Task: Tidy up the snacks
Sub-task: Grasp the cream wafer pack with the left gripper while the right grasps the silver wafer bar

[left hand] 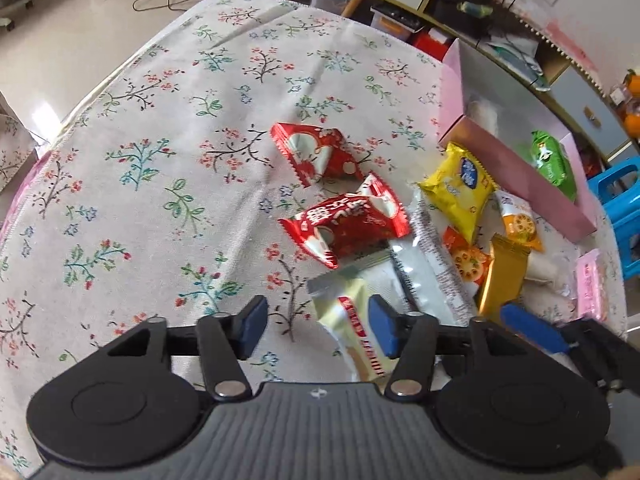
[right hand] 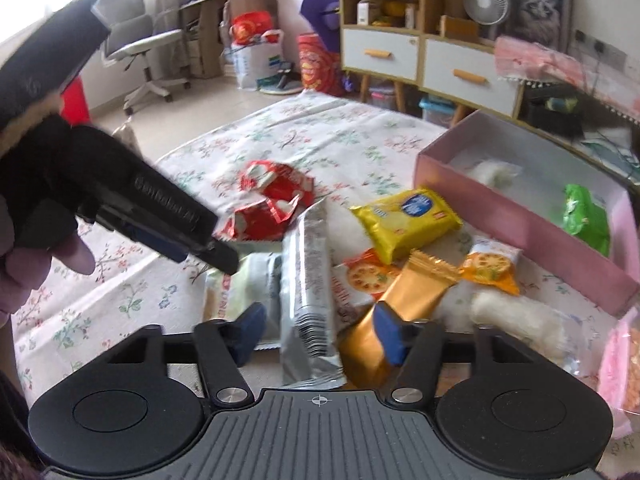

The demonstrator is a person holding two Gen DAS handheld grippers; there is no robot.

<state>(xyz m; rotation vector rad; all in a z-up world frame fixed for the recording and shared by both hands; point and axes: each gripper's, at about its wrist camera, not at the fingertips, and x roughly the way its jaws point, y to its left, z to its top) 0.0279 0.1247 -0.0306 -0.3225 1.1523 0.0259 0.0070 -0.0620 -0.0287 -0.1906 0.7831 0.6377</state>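
A pile of snack packets lies on the floral cloth. Two red packets point(left hand: 344, 224) point(right hand: 272, 200), a yellow packet point(left hand: 460, 188) point(right hand: 408, 220), a silver packet point(left hand: 424, 268) point(right hand: 310, 292), a gold packet point(left hand: 502, 276) point(right hand: 400, 308) and a cream packet point(left hand: 352, 320) show. The pink box point(left hand: 516, 160) point(right hand: 520, 216) holds a green packet point(left hand: 554, 162) point(right hand: 586, 218). My left gripper point(left hand: 318, 330) is open just above the cream packet. My right gripper point(right hand: 320, 330) is open over the silver and gold packets. The left gripper also shows in the right wrist view point(right hand: 168, 228).
Orange cracker packets point(left hand: 516, 220) point(right hand: 490, 268) and a white puffy packet point(right hand: 520, 320) lie by the box. A pink packet point(left hand: 592, 284) sits at the cloth's right edge. A blue stool point(left hand: 624, 204), cabinets point(right hand: 420, 56) and an office chair point(right hand: 140, 44) stand around.
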